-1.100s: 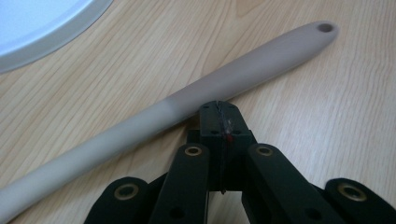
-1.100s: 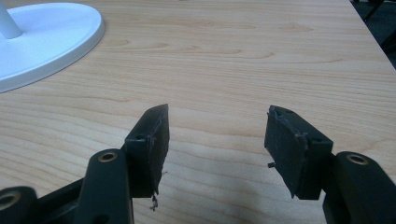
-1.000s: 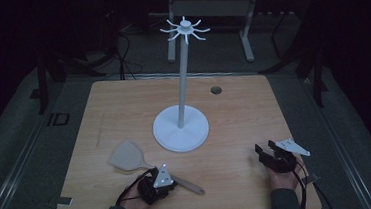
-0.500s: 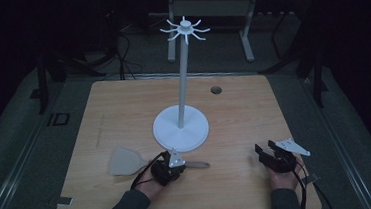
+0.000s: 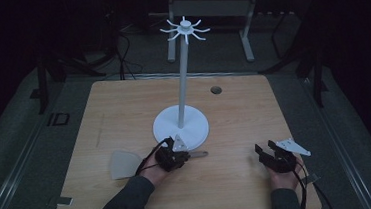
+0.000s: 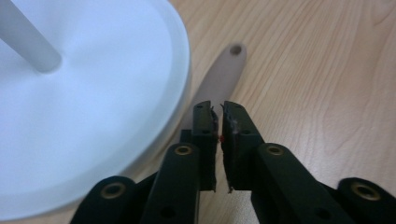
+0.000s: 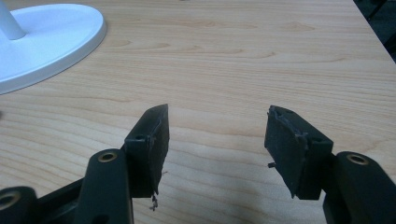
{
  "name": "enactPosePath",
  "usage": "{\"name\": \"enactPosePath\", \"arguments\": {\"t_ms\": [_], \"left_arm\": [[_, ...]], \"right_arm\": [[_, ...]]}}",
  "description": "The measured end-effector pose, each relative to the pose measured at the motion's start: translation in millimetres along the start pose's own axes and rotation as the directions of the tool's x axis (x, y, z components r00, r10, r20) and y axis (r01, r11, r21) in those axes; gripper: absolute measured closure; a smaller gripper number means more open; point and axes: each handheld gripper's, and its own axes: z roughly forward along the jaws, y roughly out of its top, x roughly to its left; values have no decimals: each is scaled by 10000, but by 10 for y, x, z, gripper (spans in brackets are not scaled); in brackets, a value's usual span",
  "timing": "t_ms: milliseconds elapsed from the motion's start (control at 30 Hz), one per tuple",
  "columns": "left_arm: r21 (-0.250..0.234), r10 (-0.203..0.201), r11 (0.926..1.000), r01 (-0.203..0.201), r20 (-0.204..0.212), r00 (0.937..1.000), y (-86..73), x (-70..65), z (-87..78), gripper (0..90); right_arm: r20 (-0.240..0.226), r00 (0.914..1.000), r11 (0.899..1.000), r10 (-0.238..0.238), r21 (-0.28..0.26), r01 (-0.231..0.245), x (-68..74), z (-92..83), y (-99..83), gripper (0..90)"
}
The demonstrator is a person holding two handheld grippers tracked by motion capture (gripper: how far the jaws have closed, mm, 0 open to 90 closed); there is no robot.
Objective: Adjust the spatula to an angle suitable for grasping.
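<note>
Beside the round white stand base (image 5: 181,127), with bare table (image 5: 233,100) rightward, the flat grey plastic spatula (image 5: 123,164) lay level, handle pointing right, loosely between the left gripper (image 5: 173,154)'s just-parting narrow jaws; the right gripper (image 5: 273,156) gaped wide, empty.

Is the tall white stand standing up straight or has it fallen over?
Upright. The white stand sits flat on the table, its pole rising straight to the hooks on top.
</note>
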Motion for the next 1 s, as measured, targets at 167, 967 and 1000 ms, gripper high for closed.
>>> {"name": "enactPosePath", "arguments": {"t_ms": [167,967,1000], "left_arm": [[40,194,9998,-195,115,9997,66,92,-108,766],[3090,1938,9265,-2148,975,9762,236,304,-27,630],[3173,1996,9221,-2216,1007,9747,238,301,-23,635]], "right_arm": [[-12,10000,10000,-17,10,17,0,1,0,397],[-119,9999,10000,42,36,-42,-7,4,2,388],[-118,9999,10000,42,36,-41,-7,4,2,388]]}}
